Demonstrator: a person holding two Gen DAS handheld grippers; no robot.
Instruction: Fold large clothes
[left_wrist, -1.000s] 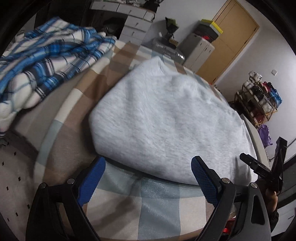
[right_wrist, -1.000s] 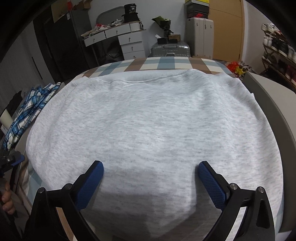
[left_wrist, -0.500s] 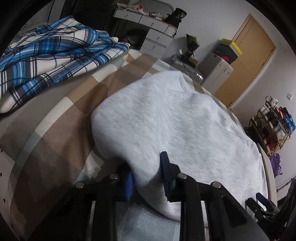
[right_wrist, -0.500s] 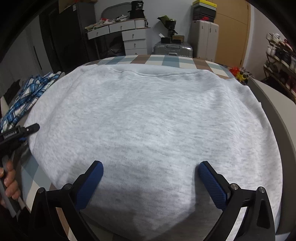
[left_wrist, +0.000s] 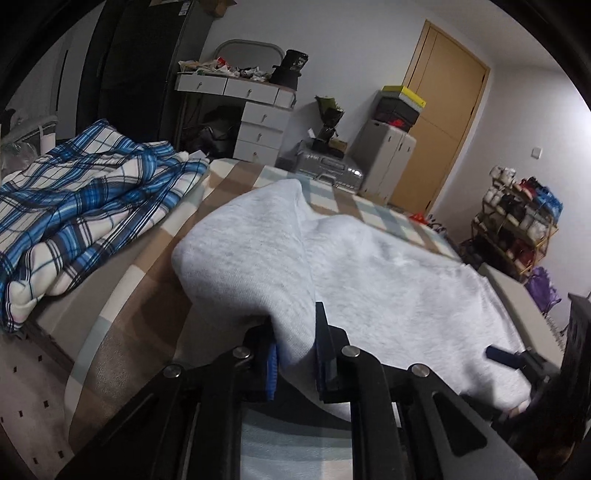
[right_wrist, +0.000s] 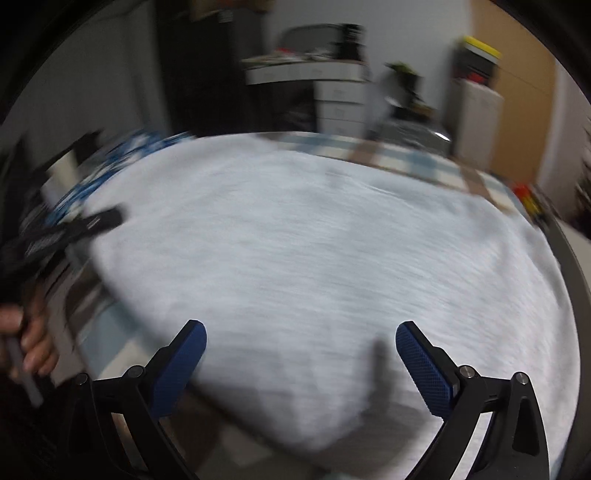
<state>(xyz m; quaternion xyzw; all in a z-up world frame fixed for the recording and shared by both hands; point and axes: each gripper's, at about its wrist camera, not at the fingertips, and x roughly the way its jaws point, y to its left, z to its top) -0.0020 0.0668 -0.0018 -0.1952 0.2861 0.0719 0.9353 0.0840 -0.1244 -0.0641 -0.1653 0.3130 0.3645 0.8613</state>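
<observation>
Now, left gripper (left_wrist: 295, 354): jaws closing, pinching the near corner of the grey sweatshirt (left_wrist: 388, 280) | right gripper (right_wrist: 301, 354): spread wide, empty, above the near hem | sweatshirt: spread on the checked bed (left_wrist: 155, 295) | advice: clamp both corners before lifting, carry them level.

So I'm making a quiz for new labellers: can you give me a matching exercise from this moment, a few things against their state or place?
Things:
1. left gripper
2. right gripper
3. plaid shirt
4. sweatshirt

States or places:
A. crumpled in a heap at the side of the bed
B. jaws wide apart, nothing between them
C. spread over the checked cover, one corner lifted
D. pinching a fold of grey cloth

Pairs: 1-D, 2-B, 3-A, 4-C
</observation>
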